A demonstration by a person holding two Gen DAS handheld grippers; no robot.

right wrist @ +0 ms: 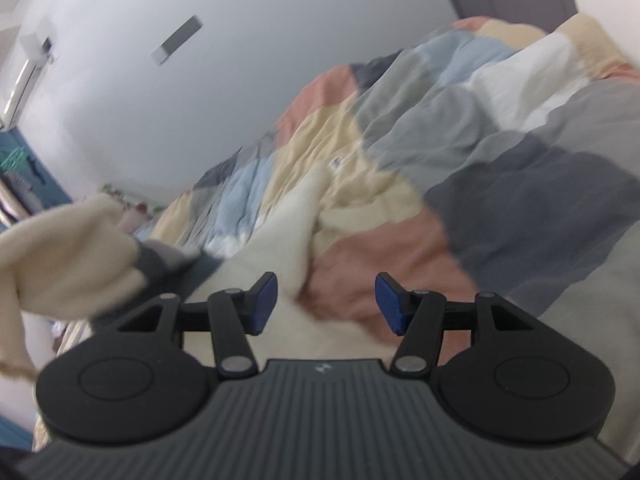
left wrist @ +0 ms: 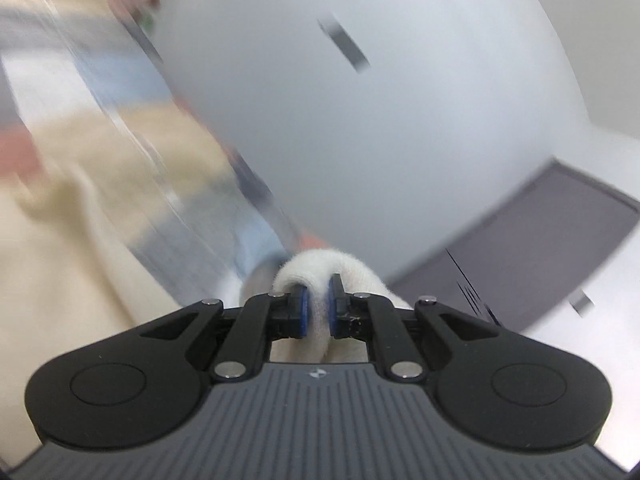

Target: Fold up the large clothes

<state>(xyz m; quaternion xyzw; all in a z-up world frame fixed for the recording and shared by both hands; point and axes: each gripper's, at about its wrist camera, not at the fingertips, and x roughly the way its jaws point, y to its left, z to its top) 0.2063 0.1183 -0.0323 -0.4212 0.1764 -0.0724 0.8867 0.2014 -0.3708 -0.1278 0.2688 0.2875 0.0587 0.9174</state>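
Garment: cream fleece (left wrist: 316, 276), a fold of it pinched between the left gripper's (left wrist: 316, 312) blue pads (left wrist: 303, 312); it bulges out past the fingertips at 12 o'clock and hangs below them.
Garment, right view: the cream cloth (right wrist: 280, 236) lies on the quilt (right wrist: 500, 152) at 12 o'clock of the right gripper (right wrist: 326, 304); another bunch (right wrist: 68, 256) is raised at 9 o'clock.
Left gripper: nearly closed, clamped on the fleece fold.
Right gripper: jaws about half open, nothing between the pads (right wrist: 390, 304); garment and quilt lie beyond them.
Quilt: patchwork of pink, yellow, blue and grey, filling 12 to 3 o'clock.
Left background: blurred; pale wall (left wrist: 360, 140) at 12, dark panel (left wrist: 540, 248) at 3, cream cloth at 9.
Wall, right view: grey, with an air conditioner (right wrist: 28, 76) at 10 o'clock.
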